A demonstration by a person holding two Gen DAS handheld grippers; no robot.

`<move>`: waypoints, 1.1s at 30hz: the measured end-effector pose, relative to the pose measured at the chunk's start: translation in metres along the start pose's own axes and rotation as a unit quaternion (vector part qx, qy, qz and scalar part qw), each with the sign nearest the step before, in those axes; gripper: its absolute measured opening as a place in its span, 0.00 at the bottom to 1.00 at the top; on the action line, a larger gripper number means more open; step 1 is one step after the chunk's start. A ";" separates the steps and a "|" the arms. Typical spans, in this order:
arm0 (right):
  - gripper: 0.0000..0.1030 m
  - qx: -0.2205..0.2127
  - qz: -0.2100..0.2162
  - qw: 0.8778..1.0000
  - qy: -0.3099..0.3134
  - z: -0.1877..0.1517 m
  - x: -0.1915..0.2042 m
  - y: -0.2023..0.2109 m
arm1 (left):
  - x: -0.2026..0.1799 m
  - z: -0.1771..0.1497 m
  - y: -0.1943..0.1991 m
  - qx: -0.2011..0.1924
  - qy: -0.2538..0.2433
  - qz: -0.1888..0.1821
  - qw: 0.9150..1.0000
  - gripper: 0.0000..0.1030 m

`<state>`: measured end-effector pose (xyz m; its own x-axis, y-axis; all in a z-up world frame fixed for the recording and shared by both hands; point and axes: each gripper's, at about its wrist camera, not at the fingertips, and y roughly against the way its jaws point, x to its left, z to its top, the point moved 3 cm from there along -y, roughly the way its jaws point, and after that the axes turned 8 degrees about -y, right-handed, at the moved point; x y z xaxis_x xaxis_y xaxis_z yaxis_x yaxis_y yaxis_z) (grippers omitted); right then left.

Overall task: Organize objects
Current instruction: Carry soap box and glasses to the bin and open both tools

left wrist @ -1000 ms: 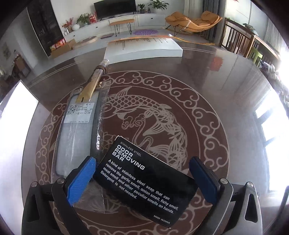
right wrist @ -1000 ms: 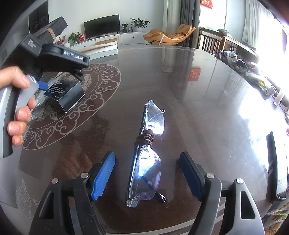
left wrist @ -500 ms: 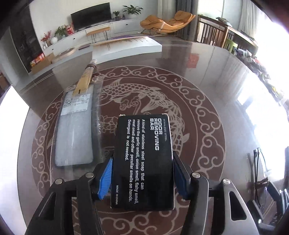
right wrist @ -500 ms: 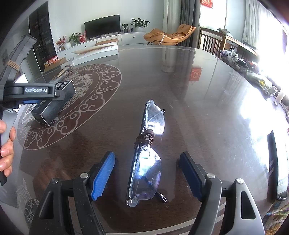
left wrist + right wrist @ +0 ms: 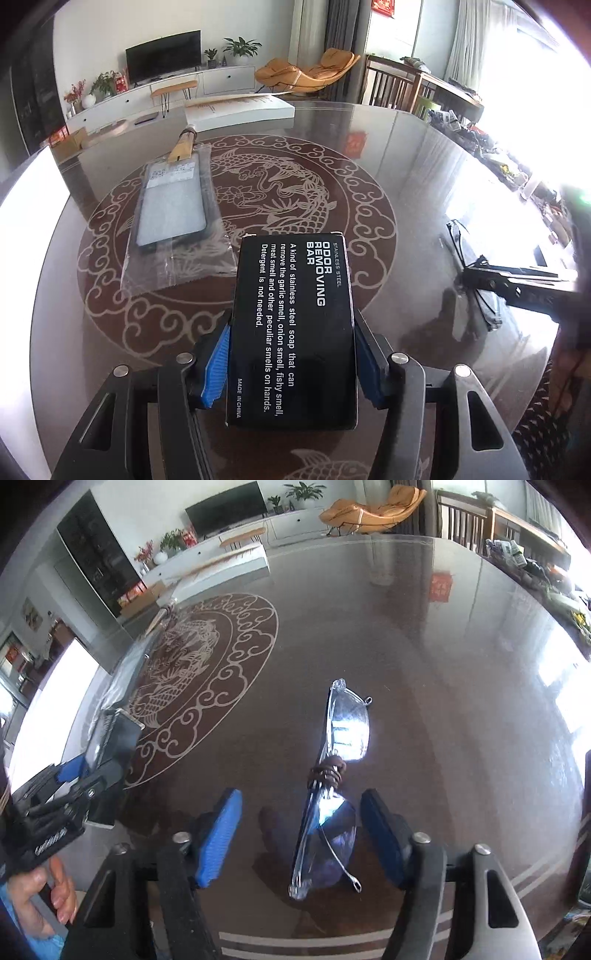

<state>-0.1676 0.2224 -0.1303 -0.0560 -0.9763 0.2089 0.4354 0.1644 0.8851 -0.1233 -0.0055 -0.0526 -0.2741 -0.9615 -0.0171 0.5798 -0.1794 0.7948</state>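
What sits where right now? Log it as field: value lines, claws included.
left claw: just closed, shut on the black box
right claw: jaws just been closing, pads not touching anything; clear glasses between them
glasses: lying on the table, brown cord wound round the bridge
bagged cleaver: flat on the table's fish medallion, beyond the box

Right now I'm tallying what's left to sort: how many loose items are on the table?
3: black soap box held centrally, bagged cleaver far left, clear glasses right. None seem hidden.
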 end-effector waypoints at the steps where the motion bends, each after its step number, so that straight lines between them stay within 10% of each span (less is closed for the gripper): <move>1: 0.22 0.007 -0.010 1.000 -0.002 0.002 0.000 -0.002 | 0.005 -0.002 0.007 -0.004 0.008 -0.006 1.000 0.56; 8: 0.19 0.013 0.036 0.999 -0.029 -0.008 0.014 0.026 | 0.063 -0.024 0.097 -0.065 0.064 -0.014 0.996 0.56; 13: 0.19 -0.001 0.131 0.991 0.015 -0.004 0.103 0.061 | 0.131 -0.045 0.168 -0.109 0.108 0.043 0.987 0.56; 23: 0.20 0.051 0.343 0.919 0.190 -0.054 0.374 0.110 | 0.290 -0.133 0.242 -0.067 0.229 0.219 0.946 0.56; 28: 0.20 0.095 0.344 0.901 0.246 -0.103 0.448 0.085 | 0.328 -0.169 0.236 -0.019 0.266 0.250 0.931 0.57; 33: 0.44 0.077 0.281 0.918 0.269 -0.124 0.455 0.068 | 0.334 -0.180 0.217 0.033 0.272 0.272 0.923 0.71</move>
<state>-0.0524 -0.2281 -0.0268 0.6085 -0.6520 0.4523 0.1252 0.6417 0.7567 0.0492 -0.4031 0.0047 0.4791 -0.8712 0.1070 0.4654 0.3555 0.8106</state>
